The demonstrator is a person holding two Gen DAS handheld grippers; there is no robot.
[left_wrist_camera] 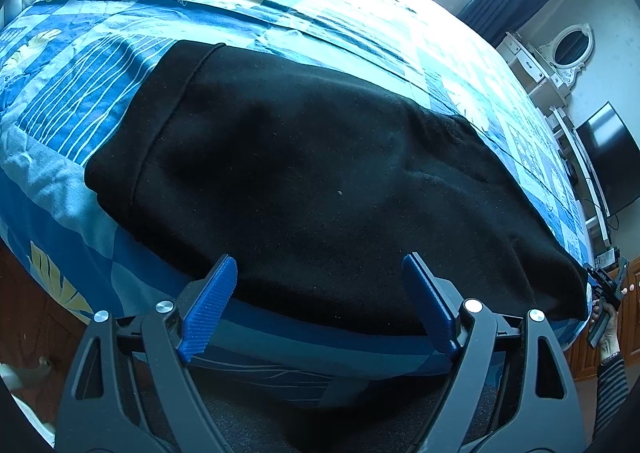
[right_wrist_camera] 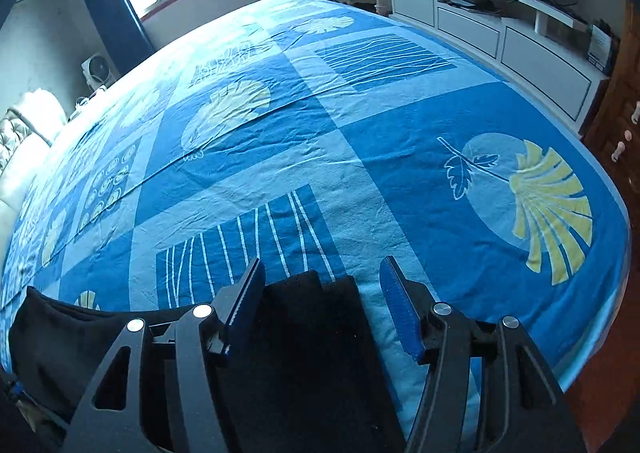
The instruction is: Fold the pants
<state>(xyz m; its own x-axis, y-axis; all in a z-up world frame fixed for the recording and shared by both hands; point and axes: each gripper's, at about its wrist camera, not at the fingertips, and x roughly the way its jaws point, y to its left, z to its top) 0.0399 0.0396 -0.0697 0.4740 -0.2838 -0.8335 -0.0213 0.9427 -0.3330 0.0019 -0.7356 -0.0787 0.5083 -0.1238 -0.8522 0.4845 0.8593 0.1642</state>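
Both tools, left tool (left_wrist_camera: 320, 309) and right tool (right_wrist_camera: 322, 309), hang released over the pants (left_wrist_camera: 320, 173) lying flat on the bed (right_wrist_camera: 360, 133); next the right one must grasp the leg end at 6 o'clock

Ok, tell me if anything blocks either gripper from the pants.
Nothing visible does. The left gripper is open right over the near edge of the black pants, with only bare fabric ahead. The right gripper is open with a pants end lying between its fingers on the bedspread.
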